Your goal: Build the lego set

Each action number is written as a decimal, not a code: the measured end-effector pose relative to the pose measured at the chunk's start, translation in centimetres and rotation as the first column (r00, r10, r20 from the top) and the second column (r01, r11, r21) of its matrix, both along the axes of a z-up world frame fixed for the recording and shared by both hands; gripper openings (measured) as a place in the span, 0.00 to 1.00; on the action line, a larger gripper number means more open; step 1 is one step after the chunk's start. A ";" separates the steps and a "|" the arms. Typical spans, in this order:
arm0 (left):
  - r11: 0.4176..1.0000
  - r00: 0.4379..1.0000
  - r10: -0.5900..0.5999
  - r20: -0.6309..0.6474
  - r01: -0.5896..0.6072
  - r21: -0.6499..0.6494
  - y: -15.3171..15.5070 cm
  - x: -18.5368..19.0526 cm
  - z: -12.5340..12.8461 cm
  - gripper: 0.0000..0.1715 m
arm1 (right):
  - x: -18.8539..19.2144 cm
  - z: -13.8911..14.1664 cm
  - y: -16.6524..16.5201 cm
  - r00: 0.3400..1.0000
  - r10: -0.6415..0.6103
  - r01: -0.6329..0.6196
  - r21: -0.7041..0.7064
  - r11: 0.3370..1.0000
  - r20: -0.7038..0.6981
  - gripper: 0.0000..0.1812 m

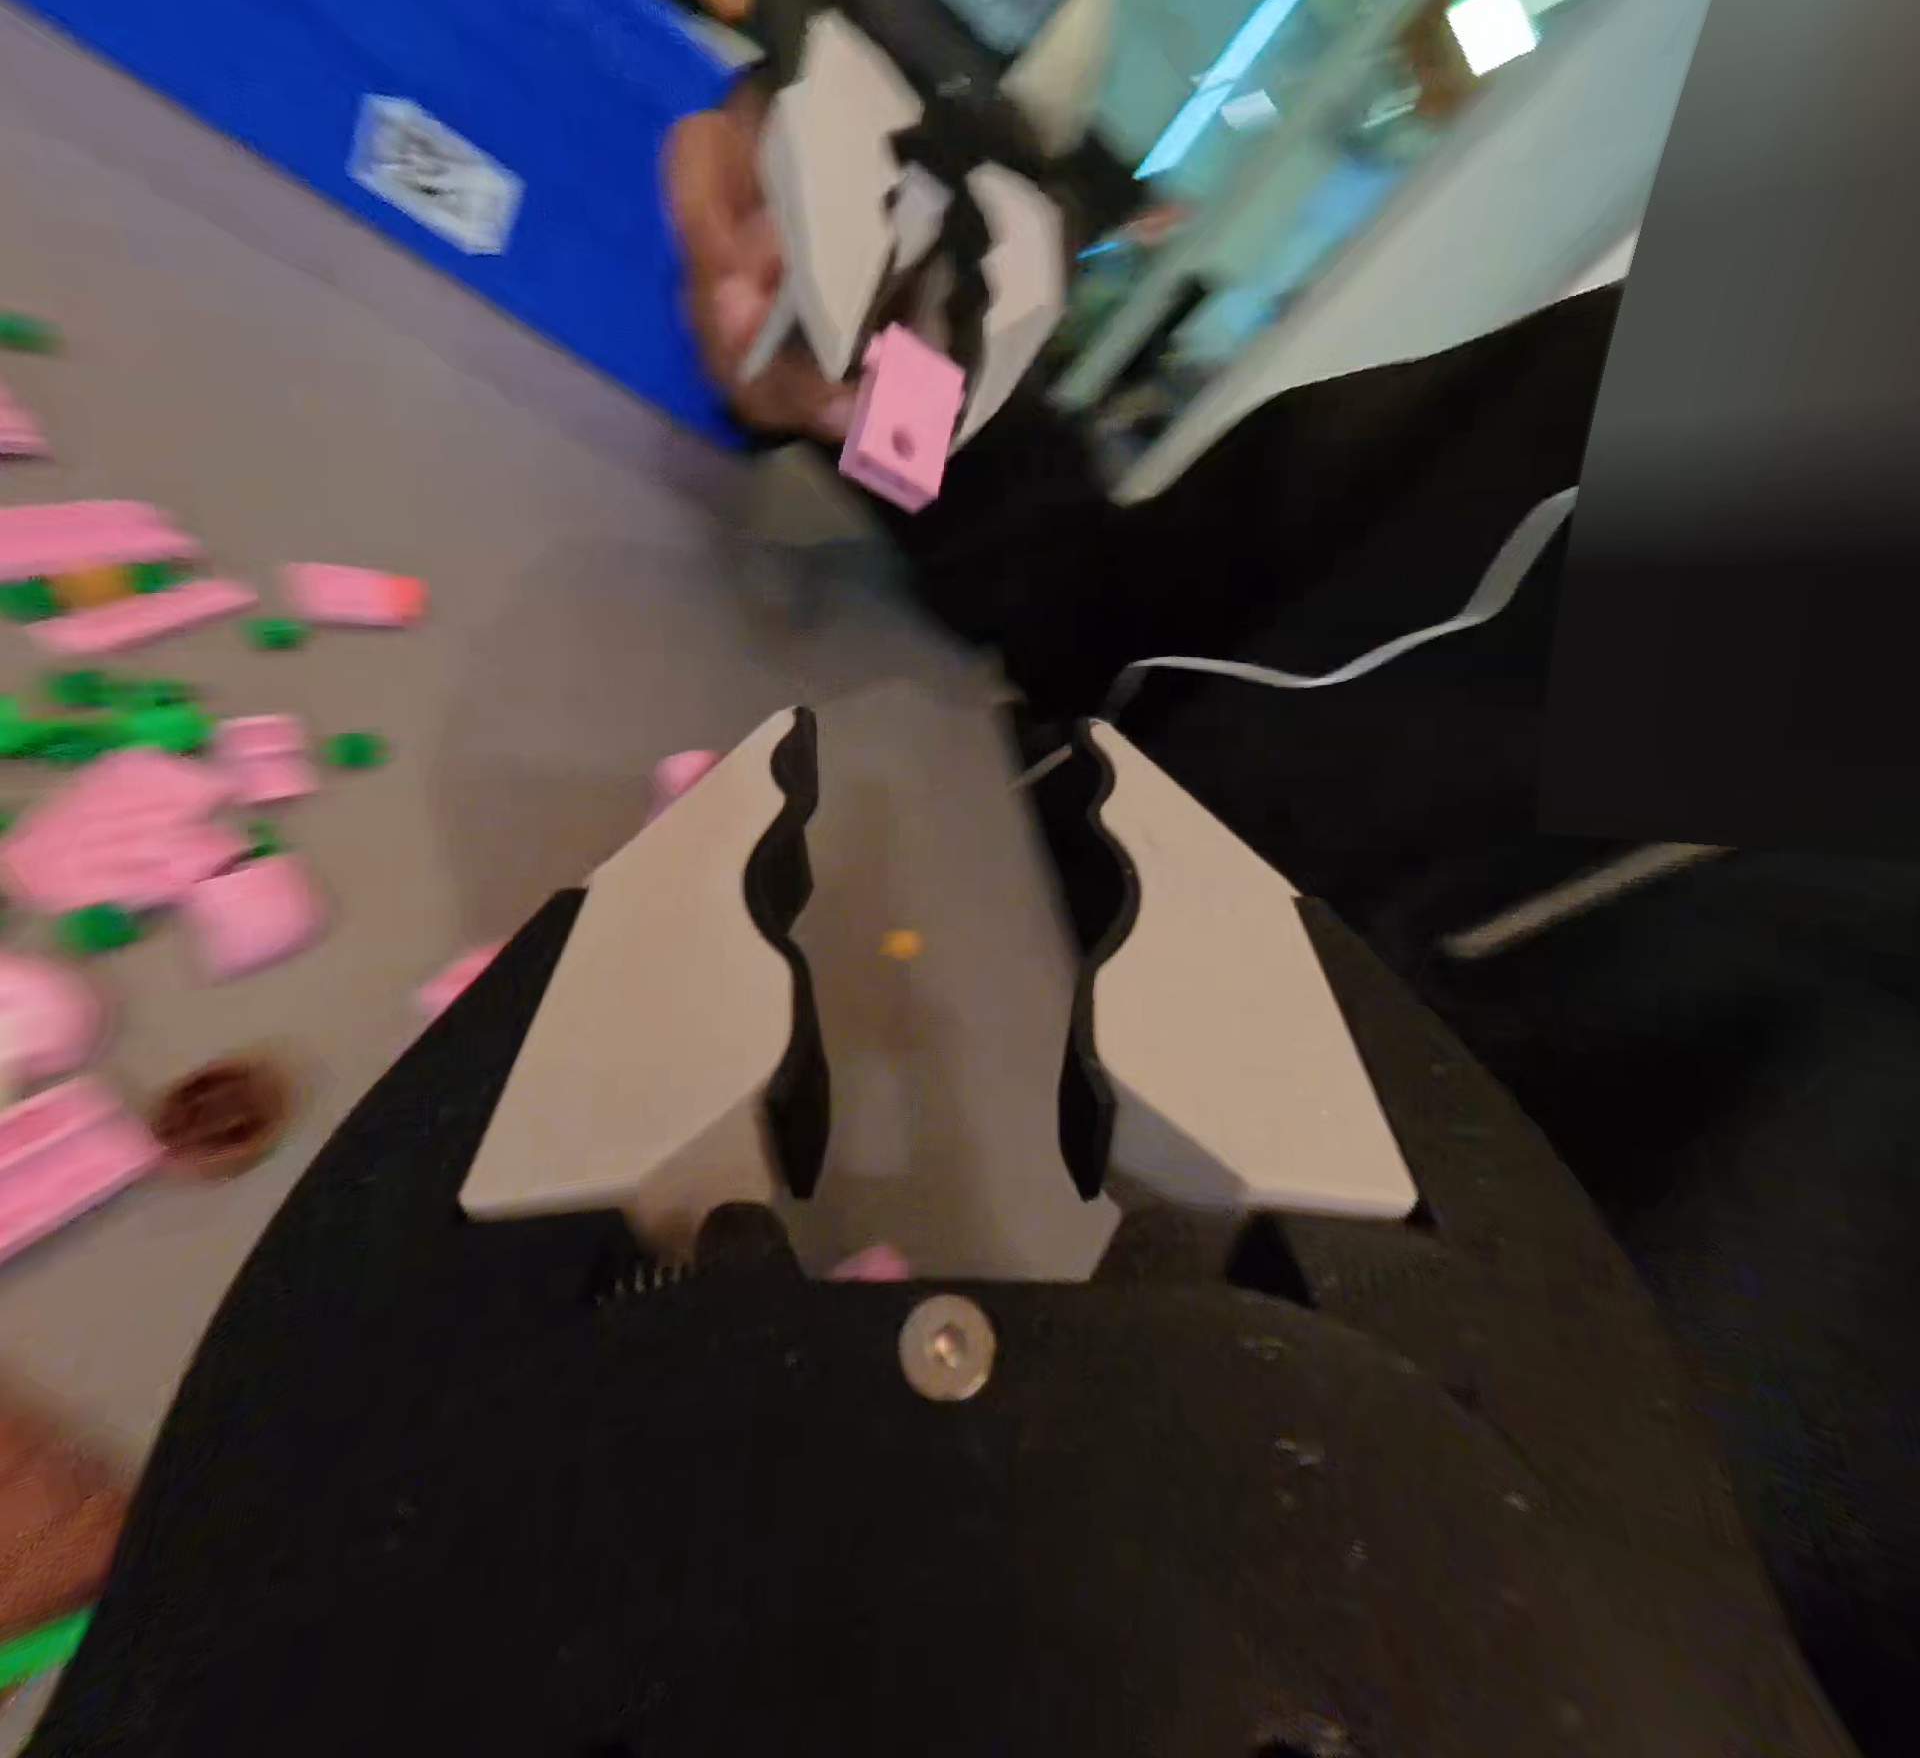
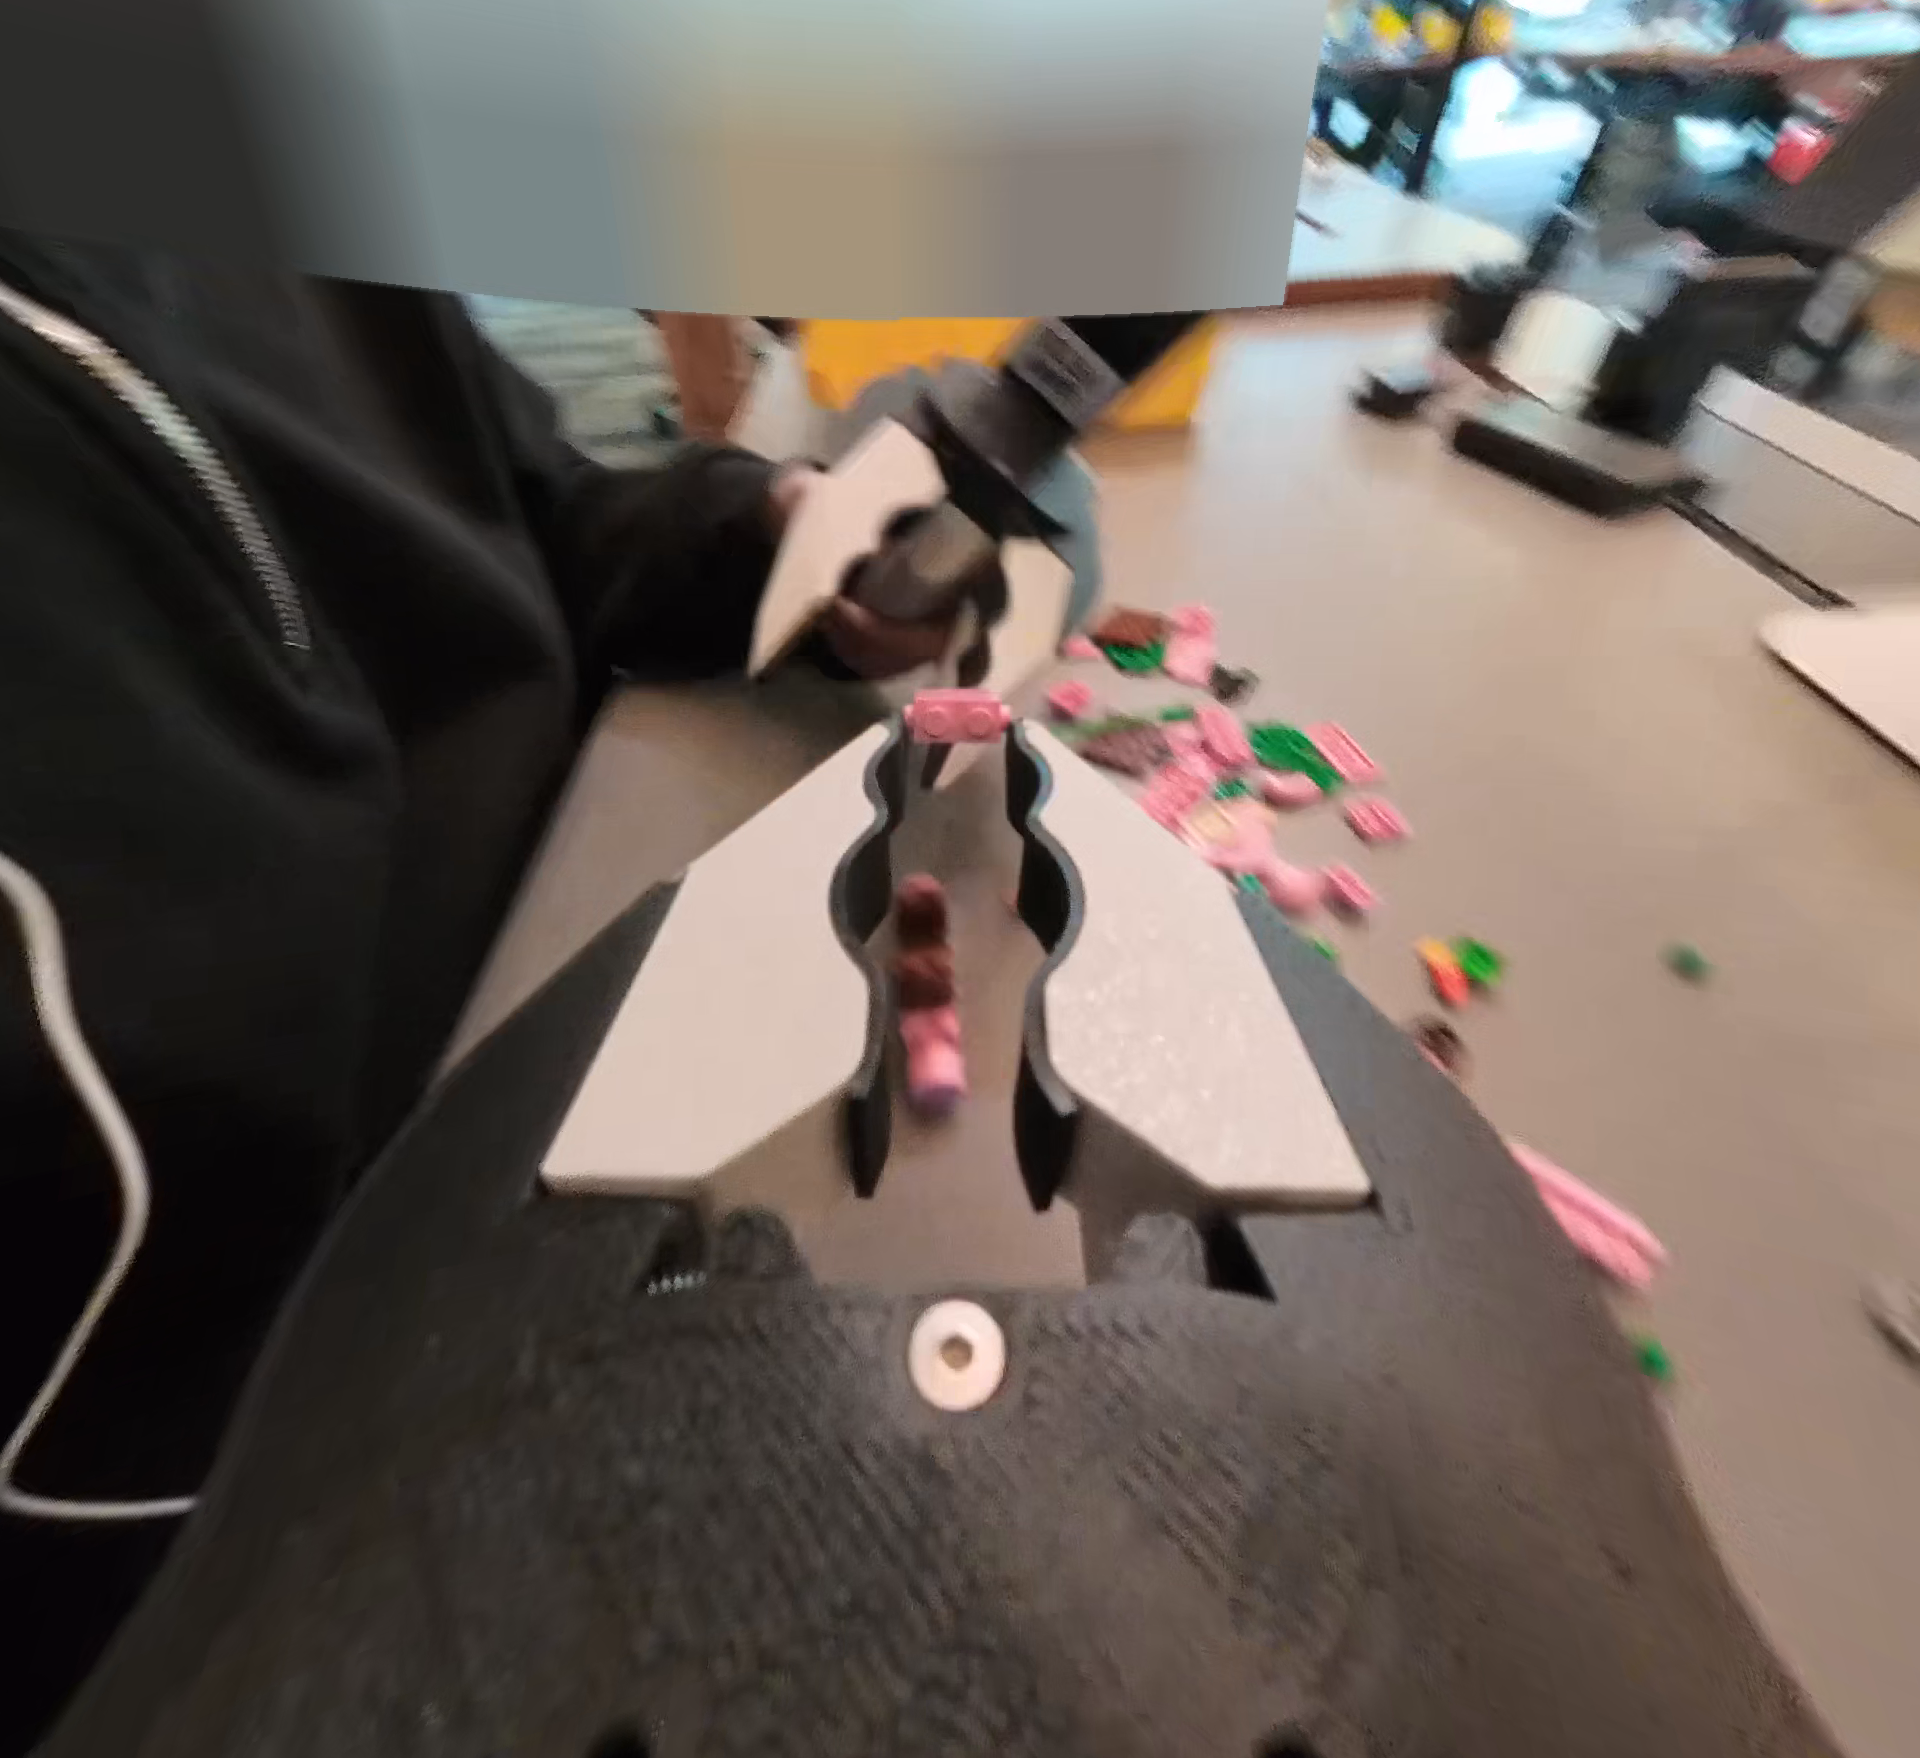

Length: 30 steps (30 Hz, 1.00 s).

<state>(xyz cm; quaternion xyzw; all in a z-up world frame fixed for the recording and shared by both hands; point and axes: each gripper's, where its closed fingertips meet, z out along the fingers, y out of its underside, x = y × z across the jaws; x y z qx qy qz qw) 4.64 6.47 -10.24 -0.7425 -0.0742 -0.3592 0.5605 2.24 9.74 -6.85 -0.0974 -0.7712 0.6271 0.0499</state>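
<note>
My right gripper (image 2: 954, 734) is shut on a small pink brick (image 2: 956, 717), pinched at its fingertips above the grey table (image 2: 1455, 773). The left wrist view shows this gripper (image 1: 902, 399) farther off with the pink brick (image 1: 902, 422) hanging from its tips. My left gripper (image 1: 945, 752) is open and empty, held over the table edge. It also shows in the right wrist view (image 2: 873, 669), just beyond the held brick. A small stack of brown and pink pieces (image 2: 928, 991) lies on the table below my right fingers.
Loose pink, green and brown pieces (image 1: 125, 773) are scattered on the table, also seen in the right wrist view (image 2: 1247, 773). A blue box (image 1: 364, 46) stands at the back. A person in a black zipped jacket (image 2: 260, 669) sits close at the table edge. The left gripper's tips are roughly 6 cm from the right gripper's.
</note>
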 end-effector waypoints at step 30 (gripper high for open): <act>0.892 0.896 -0.016 -0.443 -0.187 -0.411 1.6 -0.6 -9.3 0.13 | 1.4 -9.5 0.3 0.987 0.037 -0.145 0.742 0.654 0.160 0.10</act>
